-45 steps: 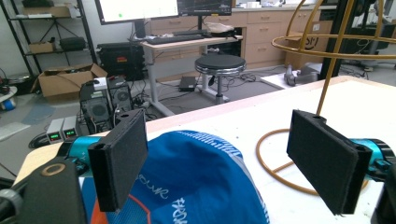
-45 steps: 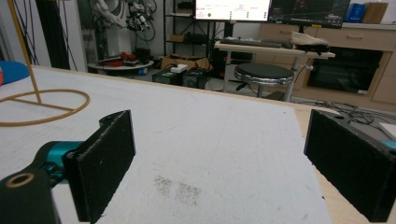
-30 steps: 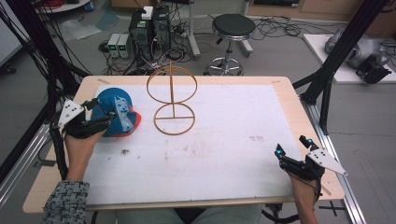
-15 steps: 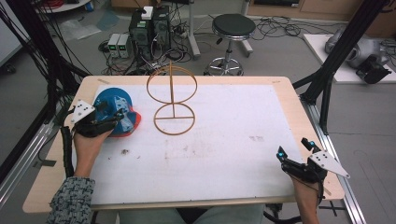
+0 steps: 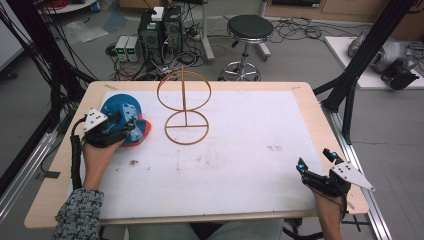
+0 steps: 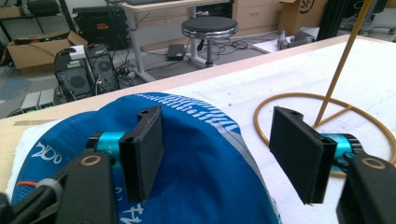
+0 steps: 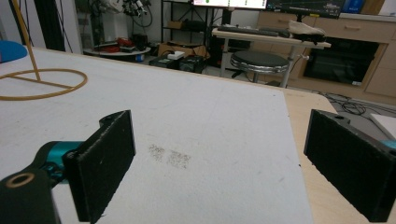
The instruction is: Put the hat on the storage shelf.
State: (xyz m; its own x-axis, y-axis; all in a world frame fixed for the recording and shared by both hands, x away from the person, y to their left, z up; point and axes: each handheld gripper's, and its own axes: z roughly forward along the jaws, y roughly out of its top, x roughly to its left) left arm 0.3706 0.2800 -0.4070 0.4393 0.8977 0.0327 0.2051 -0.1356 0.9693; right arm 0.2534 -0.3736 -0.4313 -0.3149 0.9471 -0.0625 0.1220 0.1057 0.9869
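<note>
A: Looking at the big things first, the wooden bench with its white cover sheet [image 5: 240, 165] carries one gold wire stand made of an upright ring on a flat base ring [image 5: 185, 107], and that stand is my landmark. What has changed around it?

B: The left tongs [image 5: 131, 126] have moved. A second ago they sat at the far side of the blue fabric cap with the orange-red brim [image 5: 122, 107], left of the stand; now they have slid in towards the stand and lie over the cap's near edge. The cap itself has barely shifted.

A: Do they have hold of it?

B: Not yet, I'd say. In the left gripper view the jaws stand wide apart, one over the cap's crown [image 6: 196, 154], the other hanging towards the stand's base ring [image 6: 327, 126]. Nothing is pinched between them. It reads as lining up for a grasp.

A: And the other hand?

B: The right tongs [image 5: 314, 161] are well to the right of the stand, near the bench's front corner, having hardly stirred, jaws spread wide and empty.

A: The count?

B: One bench, one stand, one cap, two tongs.
</note>
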